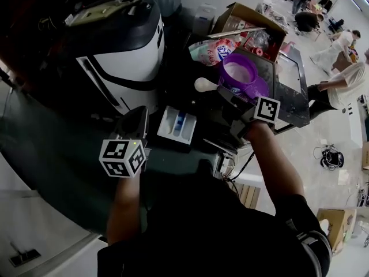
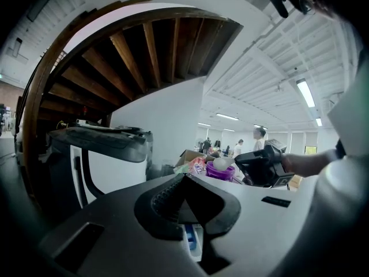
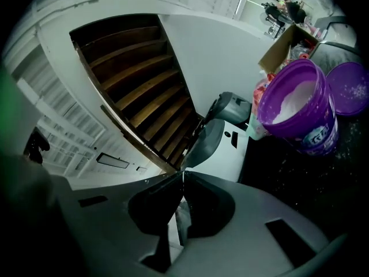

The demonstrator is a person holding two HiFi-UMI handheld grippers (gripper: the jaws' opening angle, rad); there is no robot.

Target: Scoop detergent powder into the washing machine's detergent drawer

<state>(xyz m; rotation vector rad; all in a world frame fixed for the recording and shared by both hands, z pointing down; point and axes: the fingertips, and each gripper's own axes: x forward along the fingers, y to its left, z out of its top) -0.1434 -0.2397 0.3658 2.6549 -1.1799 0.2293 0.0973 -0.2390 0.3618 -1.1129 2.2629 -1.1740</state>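
Scoop (image 1: 203,85), white: roughly level, long axis left-right, bowl pointing to the holder's left, handle running back into the right gripper (image 1: 225,94). It hung just left of the purple tub (image 1: 253,68) and beyond the open detergent drawer (image 1: 167,123).
Right forearm: stretched forward, the gripper's 2 jaws clamped on the scoop's handle.
Left forearm: drawn in low, with the left gripper (image 1: 136,119) just left of the drawer, jaws together on nothing.
1 purple lid (image 1: 259,89): beside the tub.
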